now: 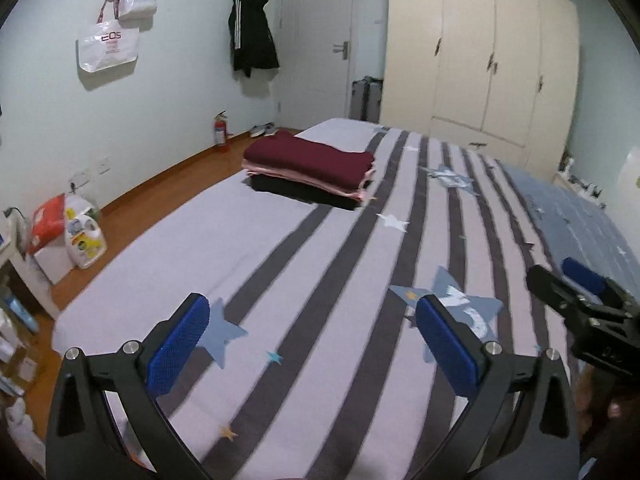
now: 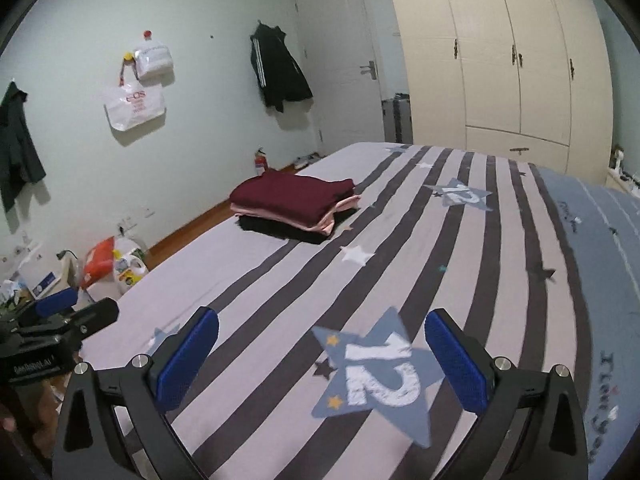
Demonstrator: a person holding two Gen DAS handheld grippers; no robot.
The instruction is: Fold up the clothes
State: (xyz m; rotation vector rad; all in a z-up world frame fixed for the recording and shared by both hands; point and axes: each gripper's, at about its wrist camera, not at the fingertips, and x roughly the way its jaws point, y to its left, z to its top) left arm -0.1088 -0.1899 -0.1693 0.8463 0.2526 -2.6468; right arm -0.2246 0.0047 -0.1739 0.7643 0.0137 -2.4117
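A pile of folded clothes (image 1: 310, 168) (image 2: 292, 206) lies on the far left part of the striped bed (image 1: 320, 280) (image 2: 280, 280): a dark red garment on top, a pink one under it, a black one at the bottom. My left gripper (image 1: 312, 344) hovers open over the near end of the sheet, well short of the pile, with nothing between its blue pads (image 1: 178, 346). My right gripper (image 2: 322, 360) is open too, above a blue star printed with the number 12 (image 2: 378, 376). Each gripper shows at the edge of the other's view.
A wooden floor strip (image 1: 160, 184) runs along the bed's left side, with detergent bottles and a red pack (image 1: 68, 232). A fire extinguisher (image 1: 220, 130), a hung black jacket (image 1: 252, 36) and bags (image 1: 108, 46) line the wall. Wardrobe doors (image 1: 480, 60) stand behind the bed.
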